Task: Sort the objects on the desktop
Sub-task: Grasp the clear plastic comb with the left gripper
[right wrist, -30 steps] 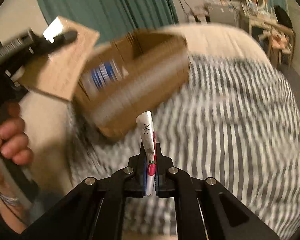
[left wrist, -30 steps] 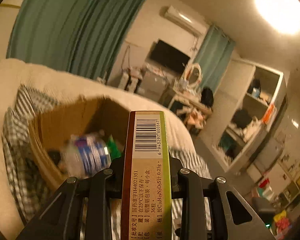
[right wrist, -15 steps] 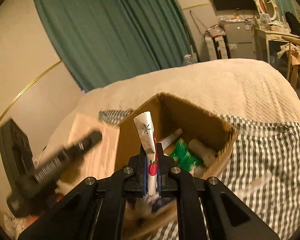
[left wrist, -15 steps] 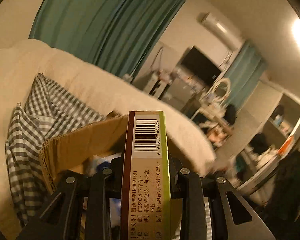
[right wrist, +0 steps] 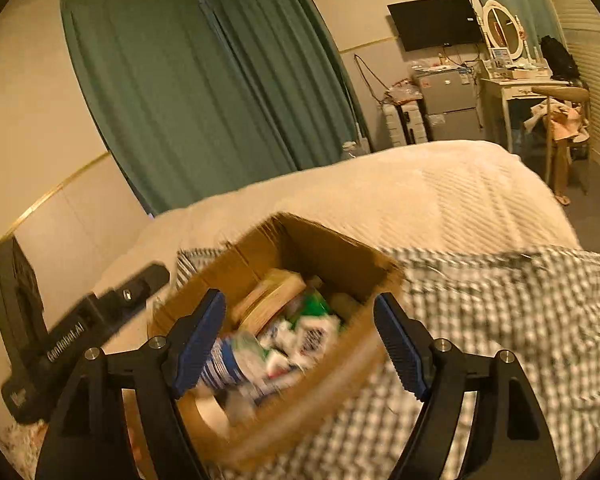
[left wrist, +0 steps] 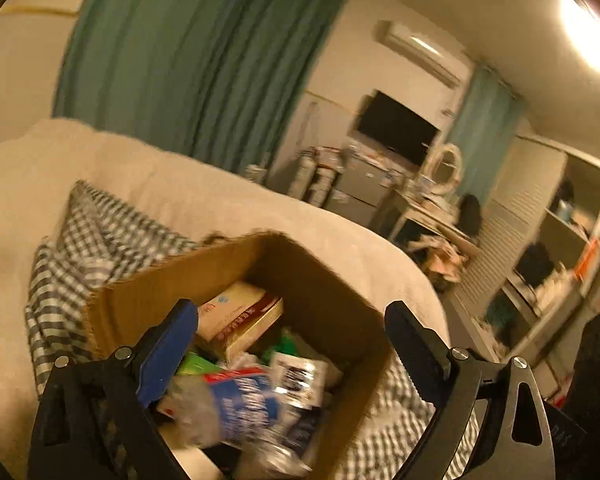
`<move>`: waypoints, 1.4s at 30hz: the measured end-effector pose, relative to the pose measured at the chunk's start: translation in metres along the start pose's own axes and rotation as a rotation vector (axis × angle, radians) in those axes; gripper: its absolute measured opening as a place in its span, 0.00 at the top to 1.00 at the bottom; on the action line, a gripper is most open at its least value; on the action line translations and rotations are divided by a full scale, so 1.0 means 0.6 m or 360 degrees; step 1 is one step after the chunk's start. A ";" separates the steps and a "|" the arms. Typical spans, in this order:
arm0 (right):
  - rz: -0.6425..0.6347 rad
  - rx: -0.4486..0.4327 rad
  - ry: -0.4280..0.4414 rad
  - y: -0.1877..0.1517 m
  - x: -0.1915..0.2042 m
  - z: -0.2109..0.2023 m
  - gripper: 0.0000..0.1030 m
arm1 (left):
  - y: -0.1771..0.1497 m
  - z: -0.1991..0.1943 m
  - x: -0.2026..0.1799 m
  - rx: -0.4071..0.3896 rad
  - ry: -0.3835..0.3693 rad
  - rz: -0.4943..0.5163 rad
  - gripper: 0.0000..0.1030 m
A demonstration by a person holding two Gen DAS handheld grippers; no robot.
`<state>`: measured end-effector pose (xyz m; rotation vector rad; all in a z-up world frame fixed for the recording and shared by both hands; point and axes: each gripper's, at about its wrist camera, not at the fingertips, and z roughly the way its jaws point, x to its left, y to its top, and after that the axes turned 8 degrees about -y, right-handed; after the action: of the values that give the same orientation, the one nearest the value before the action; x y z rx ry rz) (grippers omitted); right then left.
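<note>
Medicine box (left wrist: 236, 316) in cardboard box (left wrist: 148, 300), on bed (left wrist: 220, 208).

The left gripper (left wrist: 292, 344) has spread wide and let go its medicine box (left wrist: 240, 316), which now lies inside the cardboard box (left wrist: 148, 300). The right gripper (right wrist: 300, 332) has opened too, its sachet gone.

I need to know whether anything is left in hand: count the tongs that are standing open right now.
2. The left tongs gape over the cardboard box, nothing between them. The right tongs gape over the same box, also holding nothing.
</note>
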<state>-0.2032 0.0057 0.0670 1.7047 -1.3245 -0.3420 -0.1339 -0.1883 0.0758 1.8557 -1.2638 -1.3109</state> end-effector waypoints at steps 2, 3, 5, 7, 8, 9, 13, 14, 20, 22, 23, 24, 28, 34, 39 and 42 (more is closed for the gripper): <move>0.0024 -0.0027 -0.0052 -0.005 -0.023 -0.042 0.25 | -0.011 -0.006 -0.036 0.0013 -0.0043 0.0073 0.03; 0.0030 -0.0037 -0.0075 -0.006 -0.033 -0.059 0.25 | -0.016 -0.007 -0.056 0.0037 -0.0065 0.0113 0.03; 0.0053 -0.0078 -0.0135 -0.007 -0.054 -0.101 0.25 | -0.027 -0.009 -0.090 0.0076 -0.0102 0.0177 0.03; 0.0079 -0.0103 -0.0187 -0.009 -0.076 -0.139 0.23 | -0.042 -0.017 -0.127 0.0083 -0.0148 0.0241 0.00; 0.0087 -0.0117 -0.0217 -0.011 -0.086 -0.157 0.22 | -0.049 -0.019 -0.139 0.0083 -0.0164 0.0254 0.00; 0.0082 -0.0130 -0.0261 -0.014 -0.096 -0.175 0.19 | -0.061 -0.021 -0.155 0.0090 -0.0189 0.0271 0.00; 0.0048 -0.0162 -0.0428 -0.037 -0.126 -0.213 0.13 | -0.098 -0.017 -0.198 0.0148 -0.0305 0.0353 0.00; 0.0043 -0.0173 -0.0492 -0.050 -0.138 -0.218 0.11 | -0.110 -0.015 -0.209 0.0168 -0.0361 0.0385 0.00; 0.0009 -0.0210 -0.0768 -0.127 -0.193 -0.200 0.00 | -0.190 0.040 -0.233 0.0348 -0.0602 0.0473 0.00; -0.0023 -0.0159 -0.0855 -0.142 -0.214 -0.174 0.00 | -0.215 0.078 -0.230 0.0425 -0.0546 0.0497 0.00; -0.0013 -0.0113 -0.0860 -0.147 -0.226 -0.160 0.00 | -0.225 0.097 -0.221 0.0449 -0.0506 0.0490 0.00; 0.0009 -0.0057 -0.0853 -0.147 -0.240 -0.149 0.00 | -0.234 0.120 -0.213 0.0467 -0.0467 0.0473 0.00; 0.0125 0.0080 -0.0781 -0.165 -0.293 -0.107 0.00 | -0.264 0.204 -0.190 0.0618 -0.0359 0.0457 0.00; 0.0188 0.0133 -0.0700 -0.198 -0.338 -0.095 0.00 | -0.306 0.269 -0.215 0.0730 -0.0418 0.0676 0.00; 0.0238 0.0166 -0.0630 -0.208 -0.344 -0.095 0.00 | -0.315 0.318 -0.238 0.0767 -0.0427 0.0916 0.02; 0.0166 0.0174 -0.0655 -0.212 -0.335 -0.088 0.00 | -0.324 0.331 -0.233 0.0785 -0.0412 0.0987 0.12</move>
<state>-0.1652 0.2066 -0.0658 1.7035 -1.7511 -0.5921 -0.2545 0.0369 -0.1022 1.3965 -2.2351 -0.9616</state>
